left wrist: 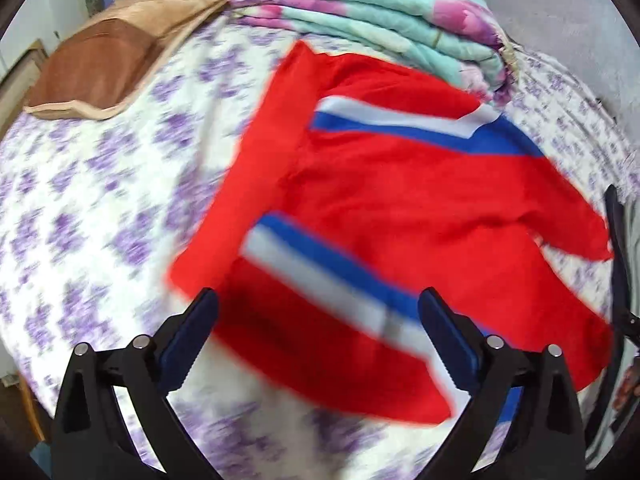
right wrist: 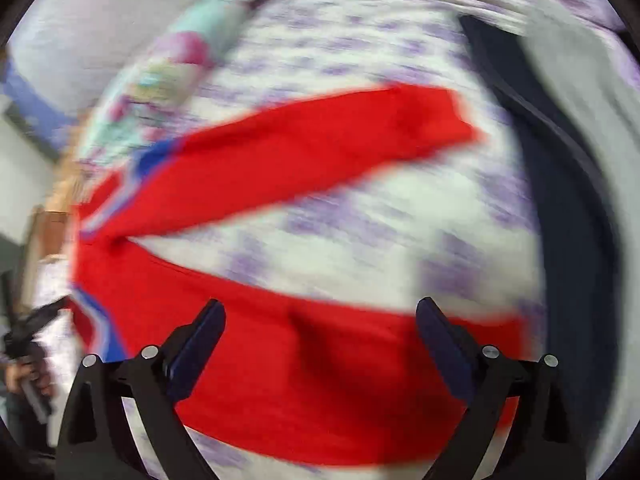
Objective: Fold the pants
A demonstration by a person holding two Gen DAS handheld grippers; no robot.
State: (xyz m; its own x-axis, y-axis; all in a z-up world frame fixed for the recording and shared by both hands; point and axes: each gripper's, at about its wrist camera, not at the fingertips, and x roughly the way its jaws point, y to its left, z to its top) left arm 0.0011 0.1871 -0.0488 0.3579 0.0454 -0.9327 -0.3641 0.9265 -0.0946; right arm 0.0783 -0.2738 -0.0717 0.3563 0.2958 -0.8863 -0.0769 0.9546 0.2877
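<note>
No basket, box or bin shows in either view, so there is nothing of that kind to report; my left fingers (left wrist: 318, 336) stand wide apart with nothing between them, hanging over the near edge of the red pants (left wrist: 400, 208), where a blue and white stripe (left wrist: 332, 276) runs across the cloth under the gap; whether the tips brush the fabric I cannot tell, as this part is blurred; my right fingers (right wrist: 320, 344) are spread just as wide and grip nothing, poised above a broad band of the same pants (right wrist: 320, 380); from the right wrist the two legs fork apart, one leg (right wrist: 312, 152) reaching away to the upper right and the other passing beneath my fingers, with bare sheet between them; the pants lie spread on the bed (left wrist: 100, 208), whose sheet is white with purple flowers; at the far side a folded quilt (left wrist: 380, 12) in pale green and pink sits just beyond the pants, its near edge touching or nearly touching the red cloth; a brown pillow (left wrist: 100, 64) lies well apart to the far left; in the right wrist view a dark garment (right wrist: 560, 200) lies along the right side of the bed, beside a pale grey one (right wrist: 580, 92); that whole view is heavily smeared.
</note>
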